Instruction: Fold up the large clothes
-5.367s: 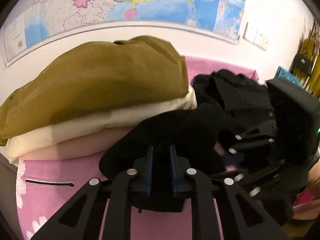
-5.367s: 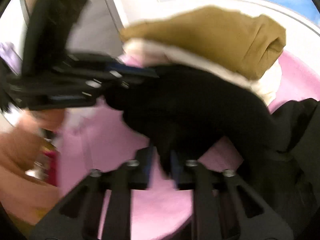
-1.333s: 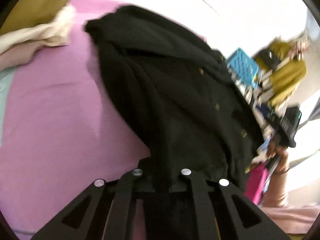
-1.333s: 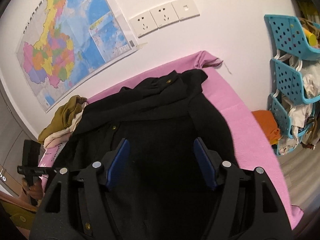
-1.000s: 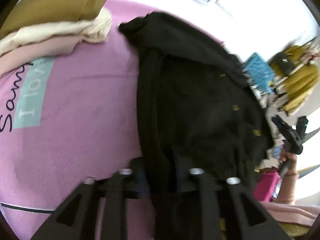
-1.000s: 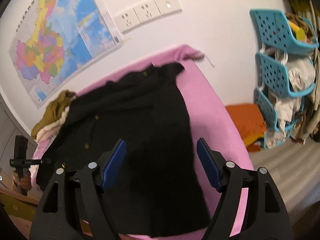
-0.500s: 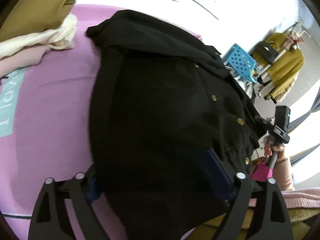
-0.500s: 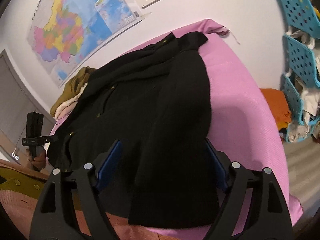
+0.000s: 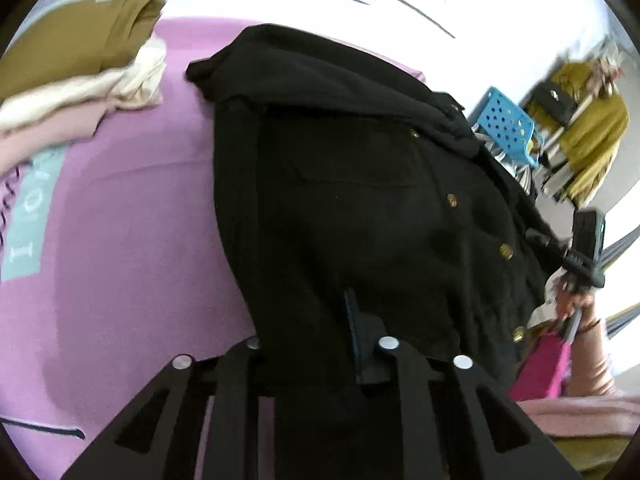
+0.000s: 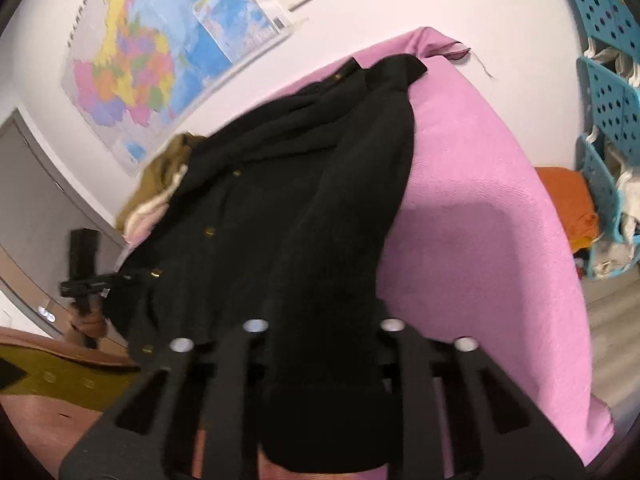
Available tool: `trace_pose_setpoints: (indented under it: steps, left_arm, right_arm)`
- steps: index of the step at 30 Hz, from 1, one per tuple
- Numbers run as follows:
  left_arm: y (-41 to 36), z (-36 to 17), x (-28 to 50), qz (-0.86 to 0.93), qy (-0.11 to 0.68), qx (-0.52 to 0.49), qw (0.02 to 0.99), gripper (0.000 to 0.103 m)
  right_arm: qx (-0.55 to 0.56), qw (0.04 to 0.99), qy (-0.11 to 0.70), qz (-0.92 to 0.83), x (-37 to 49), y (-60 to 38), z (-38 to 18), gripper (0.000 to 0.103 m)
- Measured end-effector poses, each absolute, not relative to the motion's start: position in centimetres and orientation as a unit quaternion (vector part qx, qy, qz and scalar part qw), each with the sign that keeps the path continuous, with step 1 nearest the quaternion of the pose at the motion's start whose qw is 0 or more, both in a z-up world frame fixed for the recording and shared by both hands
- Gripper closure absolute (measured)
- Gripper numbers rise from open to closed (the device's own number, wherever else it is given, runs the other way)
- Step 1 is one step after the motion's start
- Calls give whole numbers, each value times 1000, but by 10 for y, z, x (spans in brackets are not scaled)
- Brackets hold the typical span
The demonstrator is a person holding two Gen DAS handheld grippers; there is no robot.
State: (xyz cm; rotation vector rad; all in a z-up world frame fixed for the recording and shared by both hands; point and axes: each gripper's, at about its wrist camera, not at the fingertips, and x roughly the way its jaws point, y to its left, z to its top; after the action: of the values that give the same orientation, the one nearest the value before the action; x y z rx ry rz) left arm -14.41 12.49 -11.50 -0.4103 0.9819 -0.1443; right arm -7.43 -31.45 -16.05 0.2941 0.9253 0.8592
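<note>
Black, heavy cloth fills both views: the coat (image 9: 360, 184) lies lengthwise on the pink bed cover (image 9: 120, 240), collar toward the wall, hem at the near edge where both claws work. Its brass buttons (image 9: 506, 251) run down the front placket.

The left claw (image 9: 316, 344) has cloth bunched between its fingers, and one blue pad (image 9: 354, 320) shows against the fabric; it looks pressed onto the hem near the coat's left side, though whether it is fully clamped I cannot tell. The right claw (image 10: 324, 326) straddles the sleeve or right edge of the coat, with thick cloth filling the gap between its fingers, so it seems to be closed on that fold, but the pads are hidden there.

Risks, as I judge them. The cloth is thick and weighty, so a bite on only the top layer could slip out when the hem is lifted toward the collar, leaving a lopsided fold. If the two claws rise unevenly, the coat may skew and drag across the cover, rumpling it. The sleeve lying along the right edge could flop out of the fold. The stack of folded clothes (image 9: 80, 60) sits just beside the collar's left corner, and a wide swing could knock it. The hem overhangs the bed's edge slightly, so a loose release might let the coat slide off.
</note>
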Motion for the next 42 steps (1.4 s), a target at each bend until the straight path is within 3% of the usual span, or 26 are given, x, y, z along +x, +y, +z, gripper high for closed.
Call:
trace_pose_setpoints:
  steps: [5,11,20,22,24,28,30,32,42]
  left_arm:
    - [147,-83,-159,-98,420,-257,865,91]
    - [167,-48,-192,-122,381,-286,871,91]
    - [165,-111,-189,-106,467,-280,832,86]
    - [162,-116,-187,-105,477,-271,829,83]
    - [159,-117,-189,-116,482,-262,828,68]
    - [154,-120,-190,-135,488,-244,827,67]
    - [153,-119,-189,-137,487,-243,828,80]
    - [152,-114,-187,-139,481,-255,828,84]
    - [185,-50,-166,-151,416,-312,841,85]
  right_arm:
    - [214,794,365,436,-101,-334,-106,92]
    - [218,786,321,481,-151,-341,-65,92]
    - [248,741,446,436,-156,-331,-160,83]
    - [257,730,462,434,-159,-329,-174,78]
    - [252,725,474,432,-161,-331,-181,70]
    - [256,709,497,430,-167,-332,-199,66]
    - [261,703,487,447,-172,-328,-197,80]
    - [271,706,460,465,-173,-325,-182,89]
    - [319,741,329,490,-125,-322,-93,91]
